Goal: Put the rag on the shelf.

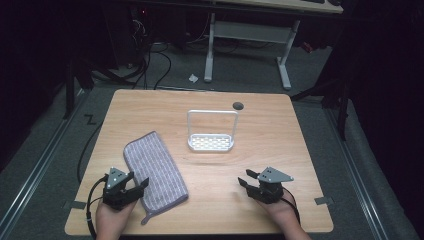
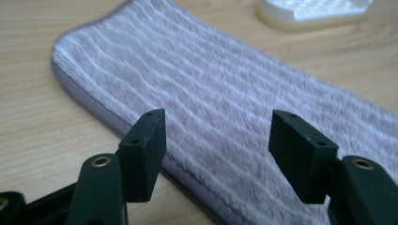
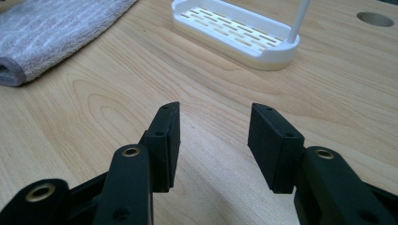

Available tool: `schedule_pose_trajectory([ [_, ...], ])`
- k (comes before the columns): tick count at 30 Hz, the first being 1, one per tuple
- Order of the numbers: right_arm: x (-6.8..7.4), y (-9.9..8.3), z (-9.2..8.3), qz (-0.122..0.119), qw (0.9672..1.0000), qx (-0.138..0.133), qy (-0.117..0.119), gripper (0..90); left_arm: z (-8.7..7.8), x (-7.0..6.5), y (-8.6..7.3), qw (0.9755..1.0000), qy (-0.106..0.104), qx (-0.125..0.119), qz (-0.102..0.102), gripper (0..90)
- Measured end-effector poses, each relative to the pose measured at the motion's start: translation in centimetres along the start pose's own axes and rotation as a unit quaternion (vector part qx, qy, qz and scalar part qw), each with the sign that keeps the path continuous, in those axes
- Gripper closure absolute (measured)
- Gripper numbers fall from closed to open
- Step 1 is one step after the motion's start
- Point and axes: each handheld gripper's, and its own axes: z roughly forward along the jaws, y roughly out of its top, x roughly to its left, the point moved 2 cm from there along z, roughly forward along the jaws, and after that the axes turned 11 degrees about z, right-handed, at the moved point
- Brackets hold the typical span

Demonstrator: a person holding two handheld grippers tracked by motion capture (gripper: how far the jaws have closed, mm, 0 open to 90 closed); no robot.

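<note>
A wooden table [image 1: 280, 130] takes up most of the floor space here, pale with a strong grain, and a person's two hands come in over its near edge, each holding a black two-jaw gripper.

The biggest thing on it is a folded cloth [image 1: 155, 170], purplish-grey with pale stripes and a stitched border, lying flat on the wood. The left gripper [image 1: 135, 184] sits right at the cloth's near long edge, pointed across it. In the left gripper view the cloth [image 2: 225, 93] spreads out directly ahead of the jaws and runs under the gap between them; its hemmed edge passes just below the left-hand jaw. The jaws stand wide apart, with nothing pinched between them, and I can't tell whether their tips touch the fabric.

Next in size is a white rack [image 1: 211, 131], a slotted oval tray with a tall wire loop standing up from it. It stands well ahead of both grippers. From the right gripper view the rack [image 3: 234, 35] lies straight out beyond the jaws, and the cloth's folded end [image 3: 51, 37] is far off to the jaws' left.

The right gripper [image 1: 247, 184] hovers low over bare wood, well apart from the cloth and the rack. Its jaws are open, with only table grain showing between them.

Smallest is a round hole [image 1: 238, 105] in the tabletop, beyond the rack.
</note>
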Motion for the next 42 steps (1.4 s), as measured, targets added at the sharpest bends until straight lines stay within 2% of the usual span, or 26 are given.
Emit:
schedule_pose_trajectory([
  [1, 0.0, 0.0, 0.0, -0.001, 1.0, 0.0, -0.003, 54.1, 0.0, 0.1, 0.1, 1.0, 0.002, 0.001, 0.002, 36.7],
  [4, 0.0, -0.3, 0.0, 0.0, 1.0, 0.003, -0.009, 54.1, 0.0, 0.7, 0.3, 0.9995, -0.016, -0.018, -0.022, 37.3],
  [6, 0.1, -0.4, 0.0, -0.002, 0.9999, 0.005, -0.011, 54.2, 0.0, 1.0, 0.4, 0.9991, -0.016, -0.023, -0.031, 37.6],
  [8, 0.2, -0.5, 0.1, -0.003, 0.9999, 0.006, -0.012, 54.2, -0.1, 1.2, 0.4, 0.9982, -0.027, -0.03, -0.044, 38.0],
  [9, 0.2, -0.5, 0.1, -0.003, 0.9999, 0.006, -0.012, 54.2, -0.1, 1.2, 0.4, 0.9982, -0.027, -0.03, -0.044, 38.2],
  [10, 0.3, -0.5, 0.3, 0.001, 0.9999, 0.007, -0.013, 54.2, -0.1, 1.0, 0.4, 0.9982, -0.031, -0.029, -0.042, 38.9],
  [11, 0.3, -0.5, 0.4, 0.001, 0.9999, 0.009, -0.013, 54.2, -0.3, 0.8, 0.3, 0.9983, -0.034, -0.033, -0.035, 46.5],
  [12, 0.3, -0.6, 0.6, 0.002, 0.9999, 0.011, -0.013, 54.2, -0.4, 0.6, 0.4, 0.9985, -0.033, -0.034, -0.028, 64.7],
  [14, 0.5, -0.6, 0.8, 0.001, 0.9998, 0.013, -0.012, 54.3, 0.0, 0.4, 0.6, 0.9988, -0.033, -0.024, -0.027, 82.3],
  [15, 0.5, -0.7, 0.9, 0.001, 0.9998, 0.015, -0.013, 54.3, 0.4, 0.3, 0.6, 0.9992, -0.034, -0.01, -0.021, 87.3],
  [16, 0.6, -0.7, 1.0, 0.0, 0.9998, 0.016, -0.013, 54.4, 0.8, 0.1, 0.6, 0.9992, -0.036, 0.001, -0.015, 90.0],
  [19, 0.8, -0.8, 1.2, -0.001, 0.9997, 0.02, -0.012, 54.4, 2.2, -0.6, 0.2, 0.9978, -0.049, 0.044, 0.004, 90.0],
  [22, 0.9, -0.8, 1.2, -0.003, 0.9997, 0.019, -0.011, 54.4, 2.2, -0.9, 0.3, 0.9976, -0.051, 0.045, 0.012, 90.0],
  [26, 0.9, -0.9, 1.1, 0.0, 0.9997, 0.02, -0.012, 54.4, 2.0, -2.3, 0.1, 0.9963, -0.069, 0.042, 0.03, 90.0],
  [27, 0.9, -0.9, 1.1, 0.0, 0.9997, 0.02, -0.012, 54.4, 2.0, -2.3, 0.1, 0.9963, -0.069, 0.042, 0.03, 90.0],
  [28, 0.9, -0.9, 1.1, 0.0, 0.9998, 0.019, -0.011, 54.5, 2.0, -2.8, 0.2, 0.9957, -0.074, 0.043, 0.037, 90.0],
  [29, 0.9, -0.8, 1.0, 0.0, 0.9998, 0.016, -0.01, 54.6, 1.9, -3.9, 0.2, 0.994, -0.086, 0.045, 0.05, 90.0],
  [32, 0.9, -0.8, 0.8, -0.001, 0.9999, 0.014, -0.008, 55.0, 1.9, -5.7, 0.5, 0.9902, -0.105, 0.048, 0.079, 90.0],
  [33, 1.0, -0.7, 0.8, 0.0, 0.9999, 0.013, -0.007, 55.3, 1.9, -6.3, 0.6, 0.9889, -0.111, 0.049, 0.085, 90.0],
  [34, 1.0, -0.7, 0.7, 0.0, 0.9999, 0.012, -0.006, 55.5, 1.9, -6.3, 0.6, 0.9889, -0.111, 0.049, 0.085, 90.0],
  [35, 1.1, -0.6, 0.7, 0.0, 0.9999, 0.01, -0.004, 55.8, 2.0, -7.4, 0.8, 0.9862, -0.124, 0.049, 0.097, 90.0],
  [36, 1.2, -0.6, 0.7, 0.002, 0.9999, 0.01, -0.002, 56.1, 2.0, -7.9, 0.8, 0.9848, -0.13, 0.05, 0.104, 90.0],
  [37, 1.2, -0.6, 0.7, 0.002, 0.9999, 0.01, -0.002, 56.1, 2.0, -7.9, 0.8, 0.9848, -0.13, 0.05, 0.104, 90.0],
  [38, 1.6, -0.5, 0.8, 0.001, 1.0, 0.008, 0.005, 57.1, 2.1, -8.9, 1.0, 0.9818, -0.143, 0.05, 0.115, 90.0],
  [42, 2.5, -0.3, 1.0, -0.005, 0.9998, 0.009, 0.017, 59.6, 2.4, -11.1, 1.3, 0.9758, -0.171, 0.045, 0.129, 90.0],
])
